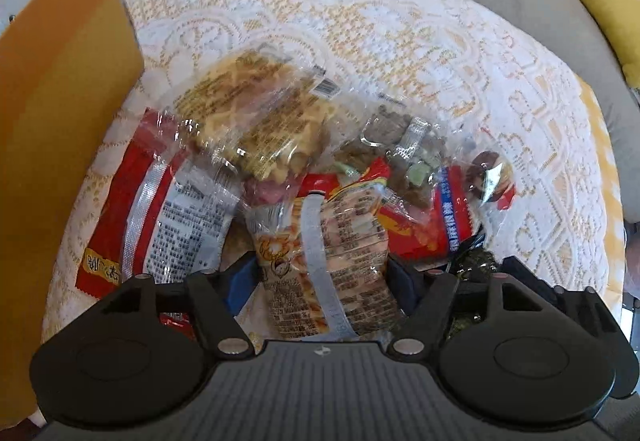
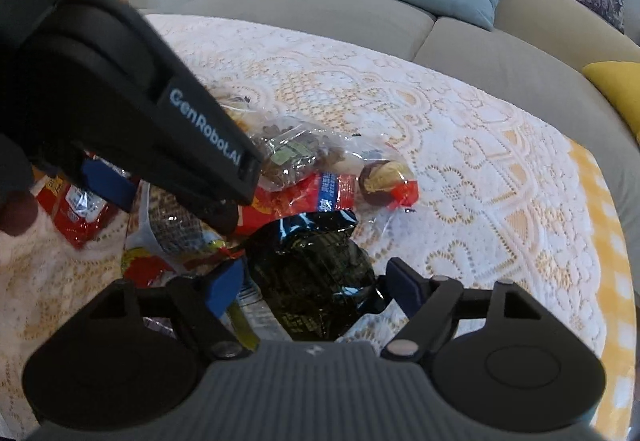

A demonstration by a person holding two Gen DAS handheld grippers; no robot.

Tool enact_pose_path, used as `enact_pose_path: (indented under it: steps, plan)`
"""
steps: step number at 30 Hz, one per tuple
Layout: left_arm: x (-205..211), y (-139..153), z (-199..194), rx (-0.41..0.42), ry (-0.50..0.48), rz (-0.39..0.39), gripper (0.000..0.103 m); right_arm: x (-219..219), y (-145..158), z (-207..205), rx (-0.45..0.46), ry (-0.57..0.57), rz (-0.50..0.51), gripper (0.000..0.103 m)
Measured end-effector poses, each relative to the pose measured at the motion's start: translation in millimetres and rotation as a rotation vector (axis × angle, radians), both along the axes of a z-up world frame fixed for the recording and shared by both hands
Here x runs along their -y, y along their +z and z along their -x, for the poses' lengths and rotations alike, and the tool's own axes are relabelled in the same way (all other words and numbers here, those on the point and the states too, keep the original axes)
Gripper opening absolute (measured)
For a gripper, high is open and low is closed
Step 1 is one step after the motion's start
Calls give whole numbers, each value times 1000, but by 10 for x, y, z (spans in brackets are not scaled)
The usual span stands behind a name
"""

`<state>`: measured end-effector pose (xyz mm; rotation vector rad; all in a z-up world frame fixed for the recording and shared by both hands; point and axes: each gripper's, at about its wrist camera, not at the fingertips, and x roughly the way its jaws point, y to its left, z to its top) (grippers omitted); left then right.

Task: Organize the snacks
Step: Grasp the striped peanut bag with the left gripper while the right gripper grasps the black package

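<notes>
**Snack pile straddled by both tongs**

The crinkly snack pile (image 1: 304, 169) is heaped on the lace tablecloth (image 1: 400, 41), beside a cardboard box (image 1: 60, 121). Left gripper (image 1: 320, 277) is held apart around a striped packet (image 1: 336, 261), pad contact unclear. Right gripper (image 2: 316, 281) is spread around a glossy dark bag (image 2: 316, 273), seen clearly only in the right view. Bare cloth is left beyond the pile.

On the white lace tablecloth (image 1: 400, 41) lies one pile of snack packets: one clear bag of yellow waffle-like pieces (image 1: 252, 113), one clear bag of brown and green bits (image 1: 404, 145), two red packets (image 1: 132, 201) (image 1: 436, 217), one clear packet of pale striped sticks (image 1: 336, 265) and one glossy black packet (image 2: 316, 281). One orange cardboard box (image 1: 52, 145) stands at the cloth's left edge. Two black grippers are in view, left (image 1: 326, 277) and right (image 2: 316, 287)
</notes>
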<state>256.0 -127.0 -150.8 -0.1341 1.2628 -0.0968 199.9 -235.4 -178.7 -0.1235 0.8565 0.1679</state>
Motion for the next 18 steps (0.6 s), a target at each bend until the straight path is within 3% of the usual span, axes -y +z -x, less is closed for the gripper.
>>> enact_pose_path:
  steps: [4, 7, 11, 18]
  plan:
    - [24, 1, 26, 13, -22, -7, 66, 31, -1, 27, 12, -2, -11, 74]
    - [-5, 54, 66, 21, -27, 9, 57, 24, 41, 63, 22, 10, -13, 64]
    - [-47, 138, 148, 25, -36, 13, 52, -5, 65, 77, 13, 13, 11, 59]
    - [-103, 341, 342, 73, -64, 22, 50, 138, 242, 127, 35, -51, -46, 53]
